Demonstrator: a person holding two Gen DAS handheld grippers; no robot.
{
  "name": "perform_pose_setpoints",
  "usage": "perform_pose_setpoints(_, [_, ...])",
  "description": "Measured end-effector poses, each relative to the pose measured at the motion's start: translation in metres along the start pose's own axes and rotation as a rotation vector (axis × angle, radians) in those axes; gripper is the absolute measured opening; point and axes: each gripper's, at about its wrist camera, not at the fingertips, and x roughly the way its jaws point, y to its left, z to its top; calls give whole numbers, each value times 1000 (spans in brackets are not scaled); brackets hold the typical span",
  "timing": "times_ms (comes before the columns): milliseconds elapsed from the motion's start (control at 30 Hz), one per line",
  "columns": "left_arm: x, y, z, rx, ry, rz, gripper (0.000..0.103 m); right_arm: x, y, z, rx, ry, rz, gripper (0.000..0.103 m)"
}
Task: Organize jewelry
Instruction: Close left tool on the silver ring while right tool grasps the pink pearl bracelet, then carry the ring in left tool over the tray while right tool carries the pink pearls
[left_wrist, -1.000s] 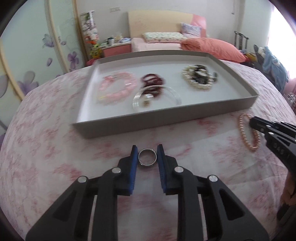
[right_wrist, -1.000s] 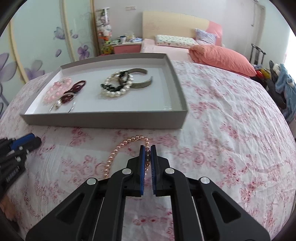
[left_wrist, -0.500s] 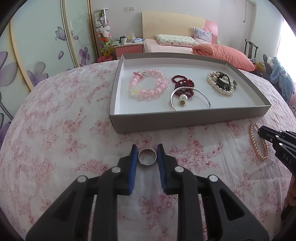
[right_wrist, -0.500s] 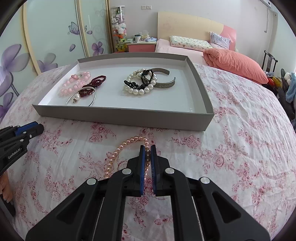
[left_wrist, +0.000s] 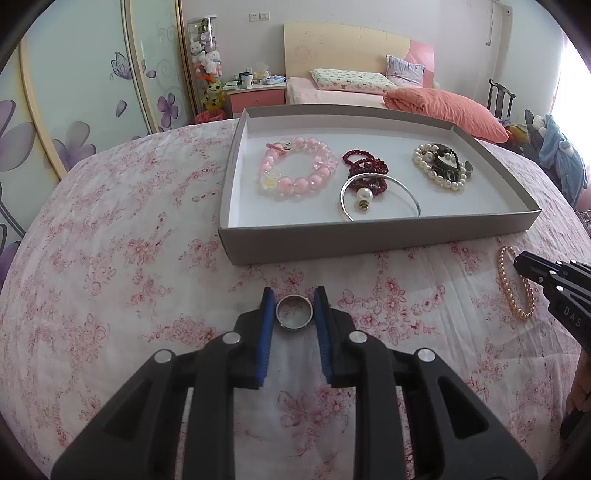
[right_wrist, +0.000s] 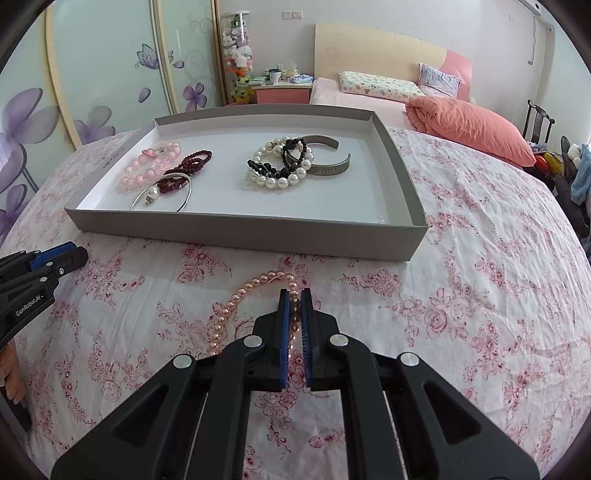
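Left tongs (left_wrist: 294, 310) pinch the steel ring (left_wrist: 294, 312) across its rim; we judge it stiff, slippery. Right tongs (right_wrist: 295, 310) clamp the limp pearl bracelet (right_wrist: 236, 301) by one strand.

both views are bright and evenly lit by soft daylight. in the left wrist view the light pours in from a window (left_wrist: 570, 77) at the far right edge, blown out to plain white with a pinkish bloom. shadows are faint: a pale one lies inside the near wall of the grey tray (left_wrist: 369, 236), and another just under its outer side on the floral sheet (right_wrist: 480, 295). focus is sharp from the black gripper arms up to the headboard (right_wrist: 369, 48). fisheye distortion bows the wardrobe doors (right_wrist: 92, 74) and curves the bed surface, and dark vignetting cuts off all four corners. no motion blur shows.
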Motion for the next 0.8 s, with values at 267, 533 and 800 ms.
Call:
perform_pose_setpoints(267, [0, 0, 0, 1, 0, 1, 22, 0, -1, 0, 1, 1, 2, 7])
perform_pose_setpoints(533, [0, 0, 0, 1, 0, 1, 22, 0, -1, 0, 3, 1, 5, 7])
perform_pose_setpoints(800, [0, 0, 0, 2, 1, 1, 22, 0, -1, 1, 4, 1, 6, 7])
